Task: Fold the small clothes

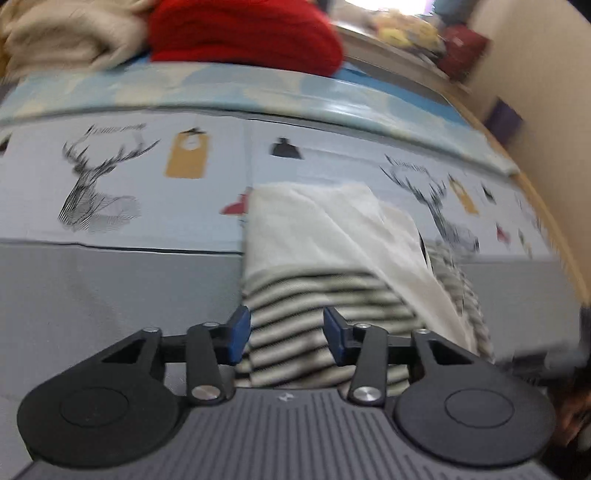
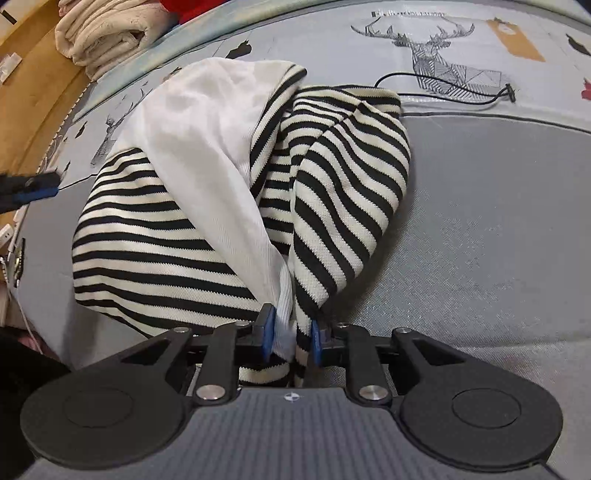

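A small black-and-white striped garment (image 2: 166, 236) with a white lining lies bunched on a grey bed sheet (image 2: 480, 221). My right gripper (image 2: 290, 338) is shut on a gathered edge of the garment, both white lining and striped cloth between its blue pads. In the left wrist view the same garment (image 1: 314, 295) lies ahead. My left gripper (image 1: 286, 332) is open, its blue pads hovering over the near striped edge. The left gripper's tip shows at the far left of the right wrist view (image 2: 33, 184).
The sheet has a deer-print band (image 1: 96, 184) beyond the grey part. A folded cream blanket (image 2: 99, 33) and a red knit (image 1: 240, 33) sit at the far edge. A black cable (image 2: 443, 88) lies on the sheet behind the garment. A wooden bed frame (image 2: 33, 92) runs at the left.
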Demonstrator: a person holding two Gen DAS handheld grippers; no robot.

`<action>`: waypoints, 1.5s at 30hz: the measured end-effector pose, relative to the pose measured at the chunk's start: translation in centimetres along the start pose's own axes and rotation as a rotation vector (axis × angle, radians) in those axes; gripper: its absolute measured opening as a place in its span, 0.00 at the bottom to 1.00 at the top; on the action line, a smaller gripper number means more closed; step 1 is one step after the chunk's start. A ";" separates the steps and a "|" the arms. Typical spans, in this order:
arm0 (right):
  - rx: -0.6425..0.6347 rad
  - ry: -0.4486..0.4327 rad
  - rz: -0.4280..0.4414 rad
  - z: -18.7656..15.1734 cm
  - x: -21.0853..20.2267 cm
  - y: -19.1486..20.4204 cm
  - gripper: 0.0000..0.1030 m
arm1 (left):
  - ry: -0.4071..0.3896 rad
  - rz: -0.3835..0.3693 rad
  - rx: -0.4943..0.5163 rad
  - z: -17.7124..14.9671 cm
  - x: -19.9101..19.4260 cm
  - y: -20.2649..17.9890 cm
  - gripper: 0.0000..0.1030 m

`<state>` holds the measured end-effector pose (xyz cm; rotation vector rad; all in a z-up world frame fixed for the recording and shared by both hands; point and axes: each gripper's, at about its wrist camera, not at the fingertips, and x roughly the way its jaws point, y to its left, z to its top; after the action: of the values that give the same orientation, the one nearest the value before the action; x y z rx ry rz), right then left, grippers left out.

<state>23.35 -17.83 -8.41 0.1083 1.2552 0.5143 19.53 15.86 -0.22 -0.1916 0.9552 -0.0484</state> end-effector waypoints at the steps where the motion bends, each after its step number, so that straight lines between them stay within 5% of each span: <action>1: -0.001 -0.006 -0.006 -0.2 -0.1 0.2 0.20 | 0.022 0.012 0.057 -1.1 0.9 -0.9 0.40; 4: 0.000 -0.016 -0.034 -0.7 -0.3 0.8 0.20 | 0.120 0.129 0.293 -4.6 4.4 -3.8 0.38; 10: -0.019 -0.111 -0.097 -2.2 -2.3 1.6 0.23 | -0.029 0.081 0.311 -5.5 0.9 -4.9 0.37; 13: -0.093 -0.194 -0.123 -2.9 -3.7 2.6 0.35 | 0.158 0.121 0.358 -7.1 4.6 -5.0 0.40; 16: -0.096 -0.145 -0.179 -3.1 -2.4 2.4 0.41 | 0.149 0.185 0.467 -8.0 4.4 -6.9 0.42; 18: -0.127 -0.064 -0.256 -3.5 -1.1 2.3 0.41 | 0.101 0.160 0.426 -7.7 2.4 -7.5 0.45; 20: -0.144 -0.081 -0.292 -3.8 -1.3 2.8 0.41 | 0.027 0.147 0.372 -7.4 -0.1 -7.7 0.54; 23: -0.161 -0.245 -0.292 -4.5 -4.5 4.3 0.42 | -0.079 0.175 0.307 -7.6 -4.3 -8.3 0.68; 28: -0.080 -0.467 -0.284 -7.8 -10.1 5.9 0.77 | -0.195 0.160 0.242 -8.8 -10.3 -9.5 0.75; 33: -0.097 -0.614 -0.239 -11.8 -13.7 8.5 0.88 | -0.279 0.205 0.149 -11.2 -12.8 -11.0 0.83; 36: -0.156 -0.661 -0.263 -14.0 -14.5 10.4 0.94 | -0.251 0.230 0.148 -13.2 -11.4 -11.7 0.84; 40: -0.197 -0.662 -0.324 -15.5 -13.7 12.4 0.96 | -0.109 0.251 0.112 -13.6 -8.4 -11.7 0.84; 45: -0.131 -0.606 -0.329 -14.6 -12.0 12.1 0.96 | -0.114 0.272 0.093 -13.1 -7.7 -11.5 0.84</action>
<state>3.53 -15.17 1.71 -0.0532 0.6257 0.2452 4.85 3.70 0.74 0.0222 0.8562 0.1670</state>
